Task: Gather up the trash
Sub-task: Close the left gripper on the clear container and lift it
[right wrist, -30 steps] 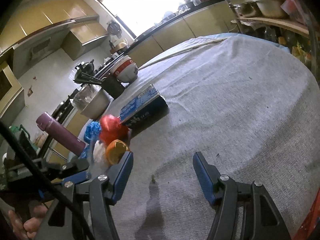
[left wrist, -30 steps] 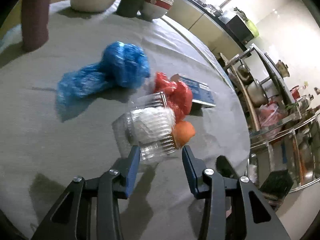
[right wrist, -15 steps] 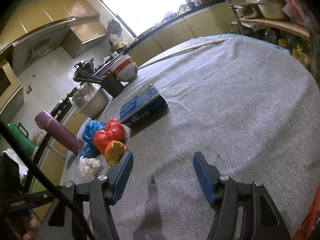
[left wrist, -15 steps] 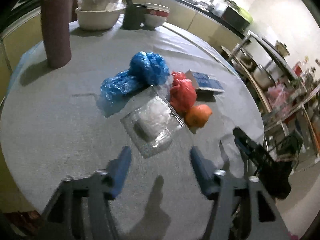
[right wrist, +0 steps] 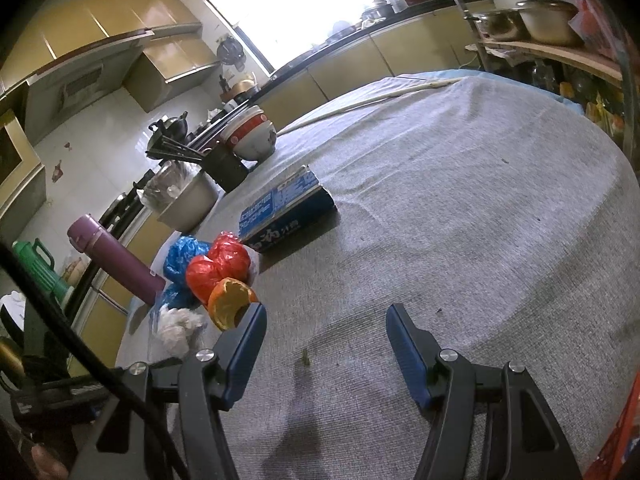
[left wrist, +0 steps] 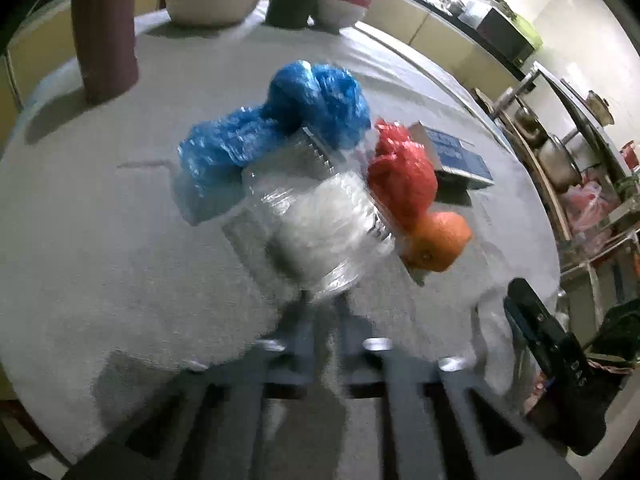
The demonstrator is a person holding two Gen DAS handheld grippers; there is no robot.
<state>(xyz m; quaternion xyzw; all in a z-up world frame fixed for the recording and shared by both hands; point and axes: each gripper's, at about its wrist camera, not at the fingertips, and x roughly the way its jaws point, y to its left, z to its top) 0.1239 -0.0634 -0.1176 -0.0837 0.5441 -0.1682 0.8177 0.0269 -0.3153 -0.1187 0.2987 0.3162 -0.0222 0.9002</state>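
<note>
Jaws of the left claw (left wrist: 322,316) have just been closing and are now clenched. Motion blur softens the fingertips, but they meet right at the near lip of the plastic box (left wrist: 280,184), and that thin lip seems to be pinched between them. The box is a clear, ribbed clamshell, light and crackly-looking, with a wad of white tissue (left wrist: 324,220) inside. It lies on the table (left wrist: 100,240) at the front of the heap of rubbish.

Around the box, and pressed close to it, are a crumpled blue bag (left wrist: 280,128) behind, a knotted red bag (left wrist: 400,176) to one side, and a hollow piece of orange peel (left wrist: 438,246) just beside the red bag. Both bags are thin, glossy film, soft and shapeless. Behind the red bag a flat blue carton (left wrist: 460,156) lies stiff and square-edged. The tabletop is round, under a grey woven cloth with a coarse nap. Farther back stand a purple flask (left wrist: 106,32) and a cream basin (left wrist: 212,0).

The right claw (right wrist: 325,314) hangs released, its jaws apart over bare cloth with nothing between them, near the peel but not touching it.

By my reading, the step in hand is the first pick-up, taking the box out of the heap. The next move calls for a slow lift, since a grip on such a flimsy edge could slip or buckle. The bags leaning against the box may drag along with it. No bin shows clearly in either view.
</note>
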